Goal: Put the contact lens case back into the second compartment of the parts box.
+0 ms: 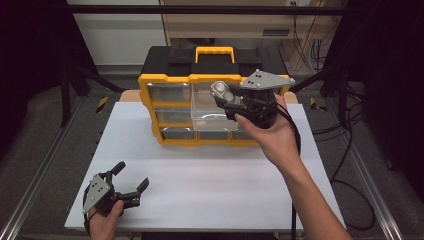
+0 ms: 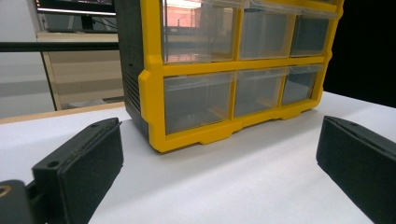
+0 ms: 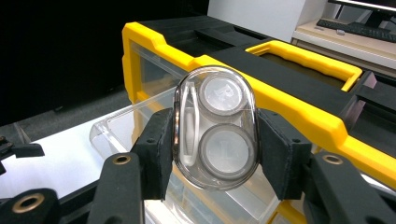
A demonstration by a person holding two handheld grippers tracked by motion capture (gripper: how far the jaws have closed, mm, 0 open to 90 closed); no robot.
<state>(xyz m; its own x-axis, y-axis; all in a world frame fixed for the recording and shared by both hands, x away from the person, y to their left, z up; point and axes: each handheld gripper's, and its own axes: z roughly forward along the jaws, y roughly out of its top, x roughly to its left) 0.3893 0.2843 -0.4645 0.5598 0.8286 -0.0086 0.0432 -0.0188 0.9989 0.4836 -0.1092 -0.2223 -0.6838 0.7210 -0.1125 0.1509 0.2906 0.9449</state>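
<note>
A yellow and black organizer box point(image 1: 170, 80) point(image 2: 154, 84) point(image 3: 280, 98) with clear drawers stands at the back of the white table point(image 1: 200, 170). One clear drawer point(image 1: 212, 112) point(image 3: 116, 133) is pulled out at its front. My right gripper point(image 1: 221, 95) point(image 3: 215, 140) is shut on a clear oval contact lens case point(image 1: 220, 90) point(image 3: 215, 128) with two round lids, held above the pulled-out drawer. At the table's front left, my left gripper point(image 1: 131, 176) point(image 2: 219, 172) stands open with nothing between its jaws, low over the table and facing the box.
A yellow carry handle point(image 1: 215, 51) point(image 3: 303, 58) lies on the box's black top. Metal frame rails point(image 1: 30, 185) run along both sides of the table. Cables point(image 1: 345, 165) trail on the floor at the right.
</note>
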